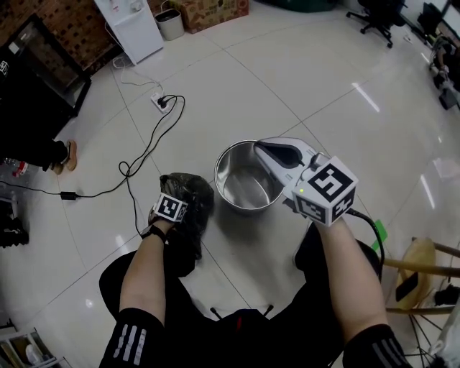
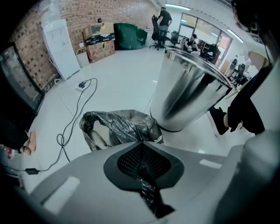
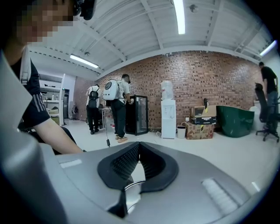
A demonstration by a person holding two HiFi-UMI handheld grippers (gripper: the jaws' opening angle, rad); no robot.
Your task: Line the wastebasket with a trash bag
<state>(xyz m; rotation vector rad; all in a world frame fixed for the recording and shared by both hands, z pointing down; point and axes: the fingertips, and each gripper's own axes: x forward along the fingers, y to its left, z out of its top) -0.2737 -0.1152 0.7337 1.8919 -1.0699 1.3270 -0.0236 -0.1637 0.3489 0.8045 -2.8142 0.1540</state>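
Note:
The stainless steel wastebasket [image 1: 243, 181] stands upright on the white floor. My right gripper [image 1: 261, 148] reaches over its near right rim and is shut on it; a shiny strip of rim [image 3: 131, 183] shows between the pads of the right gripper [image 3: 139, 143]. A crumpled black trash bag [image 1: 188, 195] lies on the floor just left of the basket. My left gripper [image 1: 172, 210] points steeply down over it. In the left gripper view the left gripper [image 2: 141, 142] is shut on a fold of black film, with the bag [image 2: 118, 126] bunched ahead and the wastebasket [image 2: 188, 89] to its right.
A black cable [image 1: 147, 147] runs from a power strip [image 1: 161, 102] past the bag. A water dispenser [image 1: 136, 25], small bin [image 1: 170, 24] and cardboard box [image 1: 215, 10] stand at the far wall. A wooden stool [image 1: 424, 264] is at the right. People [image 3: 117, 105] stand far off.

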